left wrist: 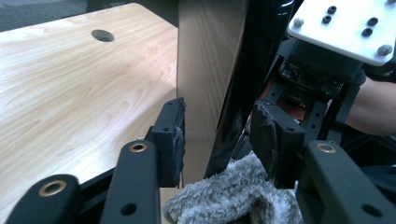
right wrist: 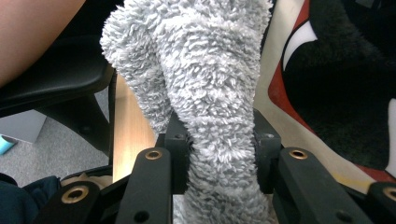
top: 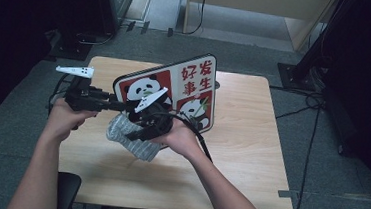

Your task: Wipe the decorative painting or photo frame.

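Low in the frame's center, my right claw (right wrist: 219, 149) is clenched on the fluffy grey cloth (right wrist: 205, 79), held above the tabletop (top: 241, 139). My left claw (left wrist: 219, 135), unclenched, straddles the black edge of the panda board (top: 174, 91), standing just behind the cloth.

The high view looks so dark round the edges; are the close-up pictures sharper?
High view: the table is lit, the floor corners near black. Right gripper view: the grey fluffy cloth is crisp, the panda board soft. Left gripper view: the tongs sharp, slight glare on wood.
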Tool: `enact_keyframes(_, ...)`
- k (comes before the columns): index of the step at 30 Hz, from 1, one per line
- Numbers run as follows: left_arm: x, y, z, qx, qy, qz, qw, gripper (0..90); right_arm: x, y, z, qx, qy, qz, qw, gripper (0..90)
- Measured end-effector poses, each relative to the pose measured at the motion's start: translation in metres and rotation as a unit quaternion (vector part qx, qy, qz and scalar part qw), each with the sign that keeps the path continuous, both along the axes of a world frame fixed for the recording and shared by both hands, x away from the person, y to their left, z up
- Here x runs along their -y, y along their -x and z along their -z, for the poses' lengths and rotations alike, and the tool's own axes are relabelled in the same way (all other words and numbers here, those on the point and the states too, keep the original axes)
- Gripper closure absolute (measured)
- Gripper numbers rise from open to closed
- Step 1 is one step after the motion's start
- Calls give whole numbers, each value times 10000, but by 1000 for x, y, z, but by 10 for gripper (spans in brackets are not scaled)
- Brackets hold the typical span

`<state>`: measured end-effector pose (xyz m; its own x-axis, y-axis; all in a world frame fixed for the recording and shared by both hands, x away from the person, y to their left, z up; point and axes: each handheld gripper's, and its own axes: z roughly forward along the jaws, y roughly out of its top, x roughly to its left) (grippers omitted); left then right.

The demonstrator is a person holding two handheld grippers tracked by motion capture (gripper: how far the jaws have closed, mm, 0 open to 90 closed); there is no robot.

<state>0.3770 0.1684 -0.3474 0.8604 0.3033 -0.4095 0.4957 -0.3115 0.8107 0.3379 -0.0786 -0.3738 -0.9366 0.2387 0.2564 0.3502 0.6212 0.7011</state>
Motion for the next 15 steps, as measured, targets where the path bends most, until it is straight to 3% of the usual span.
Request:
enact_keyframes(6, 5, -2, 3, -90, 91, 121, 9998, 648, 0, 1, 5, -24, 3, 14, 10000, 680)
enact_keyframes(15, 6, -1, 4, -51, 17, 95, 9999, 727, 3, 3, 15, -76, 29, 73, 9999, 680)
